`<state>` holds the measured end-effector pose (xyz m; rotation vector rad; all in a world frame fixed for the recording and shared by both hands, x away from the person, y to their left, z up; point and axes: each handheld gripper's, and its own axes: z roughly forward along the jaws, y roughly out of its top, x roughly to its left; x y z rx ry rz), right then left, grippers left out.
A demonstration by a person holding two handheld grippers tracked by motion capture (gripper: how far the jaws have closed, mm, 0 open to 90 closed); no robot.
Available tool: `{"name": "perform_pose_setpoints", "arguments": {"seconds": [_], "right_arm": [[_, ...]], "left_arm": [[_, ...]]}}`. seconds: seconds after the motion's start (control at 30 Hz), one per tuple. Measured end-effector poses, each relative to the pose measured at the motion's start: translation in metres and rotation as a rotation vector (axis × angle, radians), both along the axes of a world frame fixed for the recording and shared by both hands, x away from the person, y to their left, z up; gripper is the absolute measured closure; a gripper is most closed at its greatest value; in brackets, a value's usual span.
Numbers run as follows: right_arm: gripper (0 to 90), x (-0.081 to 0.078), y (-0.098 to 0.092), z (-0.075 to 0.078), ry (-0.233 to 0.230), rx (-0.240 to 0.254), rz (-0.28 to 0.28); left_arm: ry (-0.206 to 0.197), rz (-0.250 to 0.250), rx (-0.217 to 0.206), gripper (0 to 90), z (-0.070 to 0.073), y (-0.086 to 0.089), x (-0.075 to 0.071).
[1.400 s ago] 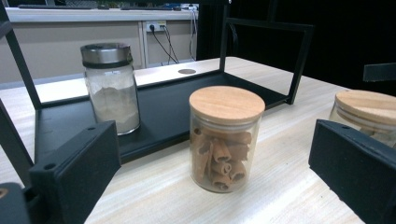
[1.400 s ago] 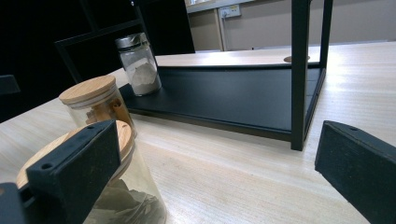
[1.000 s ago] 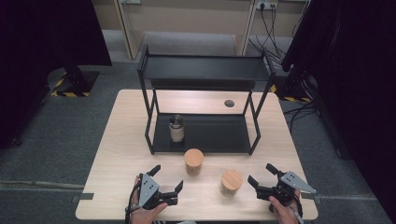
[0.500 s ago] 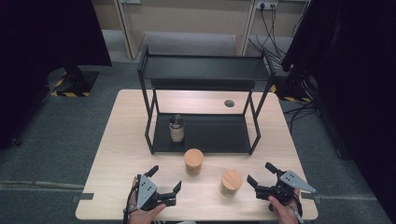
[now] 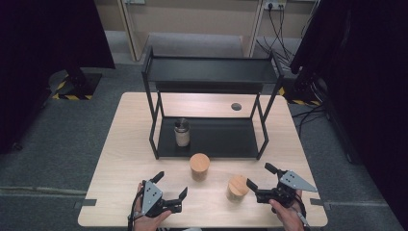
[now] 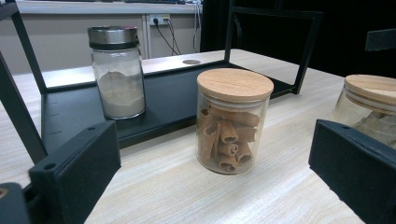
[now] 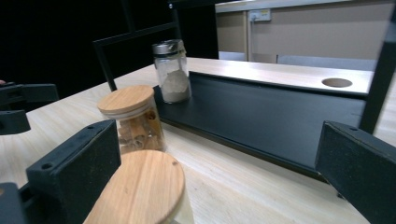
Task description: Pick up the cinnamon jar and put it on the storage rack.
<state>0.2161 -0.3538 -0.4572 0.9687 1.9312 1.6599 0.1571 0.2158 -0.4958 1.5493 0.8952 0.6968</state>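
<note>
The right gripper [image 5: 258, 180] has crept closer to the small round wooden-lidded glass jar [image 5: 237, 188], both grippers' jaws wide open, holding nothing.

A two-tier rack [image 5: 211, 72] stands toward the far side of the table [image 5: 120, 159]; on its lower shelf, at the left, sits a metal-lidded jar [image 5: 182, 132]; in front of the rack, on the table, stands a wooden-lidded jar [image 5: 199, 166]; nearer and to its right stands a second wooden-lidded jar [image 5: 237, 188]; the left gripper [image 5: 172, 191] lies at the near edge, left of both; the right gripper [image 5: 262, 179] lies just right of the second jar.
</note>
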Motion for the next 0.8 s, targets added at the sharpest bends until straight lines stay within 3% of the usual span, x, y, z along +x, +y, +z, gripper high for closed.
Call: {"name": "perform_pose_setpoints", "arguments": {"seconds": [0.37, 0.8], "right_arm": [[0.4, 0.014, 0.011, 0.020, -0.018, -0.027, 0.078], [0.5, 0.037, 0.025, 0.047, -0.029, -0.097, 0.164]], "left_arm": [[0.007, 0.001, -0.001, 1.1, -0.001, 0.000, 0.001], [0.010, 0.001, -0.006, 1.1, -0.001, 0.001, 0.002]]}}
